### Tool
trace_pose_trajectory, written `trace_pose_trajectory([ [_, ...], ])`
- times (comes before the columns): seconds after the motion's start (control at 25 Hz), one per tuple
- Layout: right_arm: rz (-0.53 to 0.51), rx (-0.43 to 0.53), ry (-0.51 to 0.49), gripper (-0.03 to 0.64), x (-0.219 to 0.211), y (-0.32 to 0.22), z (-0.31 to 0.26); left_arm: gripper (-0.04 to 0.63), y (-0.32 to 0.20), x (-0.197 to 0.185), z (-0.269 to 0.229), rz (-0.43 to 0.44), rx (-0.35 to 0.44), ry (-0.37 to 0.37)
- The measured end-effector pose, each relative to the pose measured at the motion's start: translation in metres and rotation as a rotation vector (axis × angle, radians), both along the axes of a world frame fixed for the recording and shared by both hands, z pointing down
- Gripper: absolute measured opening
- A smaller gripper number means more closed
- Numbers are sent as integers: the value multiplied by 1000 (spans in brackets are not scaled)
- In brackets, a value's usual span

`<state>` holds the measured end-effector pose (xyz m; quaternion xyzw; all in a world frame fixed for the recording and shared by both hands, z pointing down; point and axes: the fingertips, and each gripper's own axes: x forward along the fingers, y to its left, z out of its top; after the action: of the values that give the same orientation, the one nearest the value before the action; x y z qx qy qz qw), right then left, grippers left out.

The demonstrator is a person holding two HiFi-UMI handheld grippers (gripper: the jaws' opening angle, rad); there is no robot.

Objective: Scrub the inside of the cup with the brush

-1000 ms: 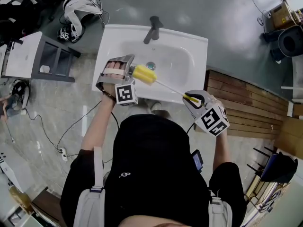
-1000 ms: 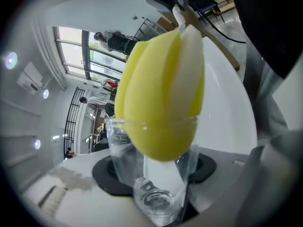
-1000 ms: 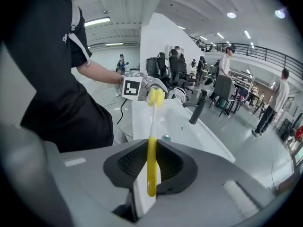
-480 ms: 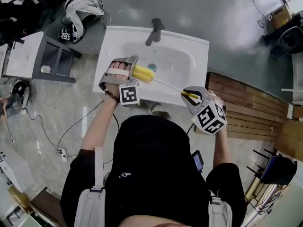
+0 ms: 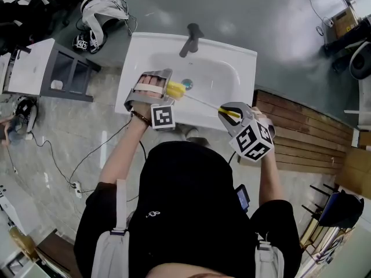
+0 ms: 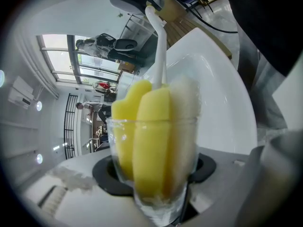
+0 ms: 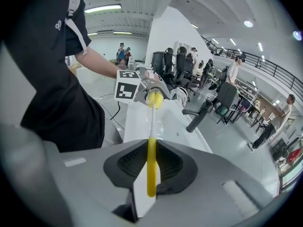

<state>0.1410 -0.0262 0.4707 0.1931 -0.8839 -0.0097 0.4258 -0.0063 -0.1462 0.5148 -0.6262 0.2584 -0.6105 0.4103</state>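
Over the white sink (image 5: 243, 62) my left gripper (image 5: 152, 86) is shut on a clear glass cup (image 6: 154, 167), its mouth turned toward my right hand. The brush's yellow sponge head (image 6: 147, 141) fills the inside of the cup and pokes out of its mouth (image 5: 175, 89). A thin white shaft (image 5: 203, 102) runs from the head to the yellow handle (image 7: 151, 167), on which my right gripper (image 5: 232, 115) is shut. In the right gripper view the cup and sponge (image 7: 155, 99) sit at the far end of the shaft.
The sink's dark tap (image 5: 190, 39) stands at the back rim, with the drain (image 5: 187, 83) below it. A low white shelf unit (image 5: 40, 68) stands on the floor at left, with a helmet (image 5: 99, 11) behind it. Wooden slats (image 5: 307, 132) lie at right.
The right gripper has shifted left toward the cup and rolled, pushing the sponge deeper into the glass. The left gripper has rolled slightly and keeps its place.
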Motion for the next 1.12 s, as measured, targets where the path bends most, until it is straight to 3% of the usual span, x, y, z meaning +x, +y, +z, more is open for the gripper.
trace_pose_trajectory([
  [0.16, -5, 9, -3, 54, -8, -5, -1, 273, -9, 0, -10, -3, 74, -16],
  [0.32, -9, 18, -6, 54, -17, -7, -1, 273, -4, 5, -3, -8, 42, 11],
  [0.56, -20, 20, -8, 54, -28, -10, -1, 273, 7, 8, 16, -33, -68, 38],
  [0.68, -26, 18, -9, 54, -33, -13, -1, 273, -5, 9, -4, -21, 59, 7],
  [0.8, -27, 13, -12, 54, -41, -14, 2, 273, -10, 11, -7, -21, 106, 23],
  [0.84, -26, 11, -13, 54, -44, -14, 3, 273, -8, 12, -3, -24, 90, 30],
  [0.92, -24, 3, -14, 54, -47, -12, 6, 273, 4, 10, 17, -37, -18, 33],
  [1.12, -16, -20, -61, 54, -50, -8, 6, 273, 14, 4, 32, -44, -111, 24],
])
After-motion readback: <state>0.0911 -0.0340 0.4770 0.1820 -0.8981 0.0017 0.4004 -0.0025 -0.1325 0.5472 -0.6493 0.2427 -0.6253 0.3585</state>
